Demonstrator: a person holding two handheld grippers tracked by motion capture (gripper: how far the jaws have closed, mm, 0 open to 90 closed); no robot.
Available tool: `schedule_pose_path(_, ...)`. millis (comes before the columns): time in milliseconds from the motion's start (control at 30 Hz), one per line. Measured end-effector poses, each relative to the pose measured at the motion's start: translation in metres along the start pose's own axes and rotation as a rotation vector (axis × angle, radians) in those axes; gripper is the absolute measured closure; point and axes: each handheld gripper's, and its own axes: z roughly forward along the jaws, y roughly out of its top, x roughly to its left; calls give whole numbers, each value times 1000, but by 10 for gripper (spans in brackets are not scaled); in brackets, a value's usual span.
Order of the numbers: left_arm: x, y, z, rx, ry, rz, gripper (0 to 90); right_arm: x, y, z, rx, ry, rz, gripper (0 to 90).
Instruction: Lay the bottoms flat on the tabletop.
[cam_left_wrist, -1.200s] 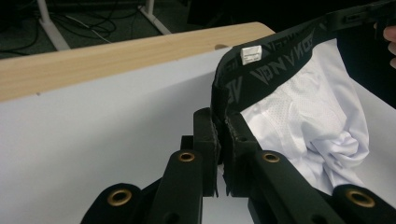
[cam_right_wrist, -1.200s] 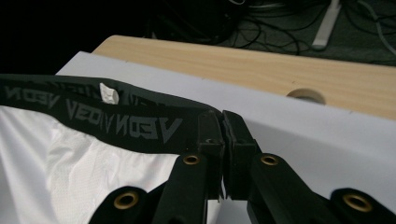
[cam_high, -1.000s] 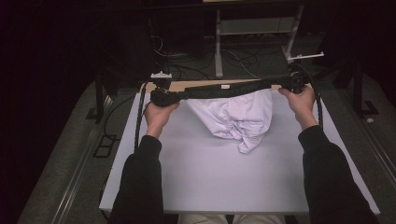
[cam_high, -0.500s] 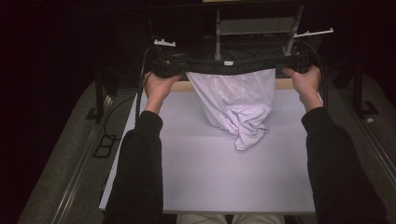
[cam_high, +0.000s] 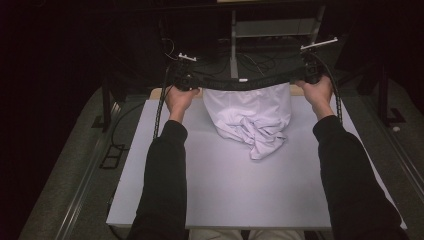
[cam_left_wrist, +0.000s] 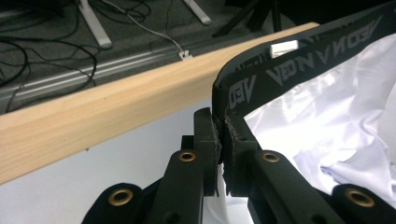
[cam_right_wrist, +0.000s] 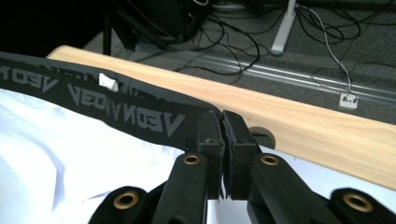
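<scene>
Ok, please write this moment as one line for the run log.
left gripper: shut on waistband | right gripper: shut on waistband | waistband: stretched between grippers | white garment: hanging, lower part bunched on table

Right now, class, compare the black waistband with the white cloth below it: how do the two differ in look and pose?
The waistband is black with grey lettering; the white cloth is plain. The waistband is stretched taut in the air between the left gripper and the right gripper; the cloth hangs slack and crumples onto the table. The band is a narrow strip, the cloth broad. Both belong to one garment.
</scene>
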Motion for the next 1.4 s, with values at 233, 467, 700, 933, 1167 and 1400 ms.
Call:
schedule_pose_path(233,3,4,4,-16,-4,-16,848,4,1,6,9,-14,-22,865)
schedule_pose_path(467,11,-15,16,-79,-59,-138,461,-1,-8,13,7,-44,17,467)
schedule_pose_path(700,2,-36,19,-118,-123,-145,332,-5,-32,13,10,-15,32,289)
schedule_pose_path(933,-12,-50,17,-144,-165,-131,266,-3,-52,3,-11,16,46,142)
schedule_pose_path(1167,-23,-63,10,-172,-213,-141,184,-1,-74,-9,-44,85,74,121)
schedule_pose_path(1400,-39,-80,4,-219,-248,-137,0,2,-99,-22,-69,133,72,0)
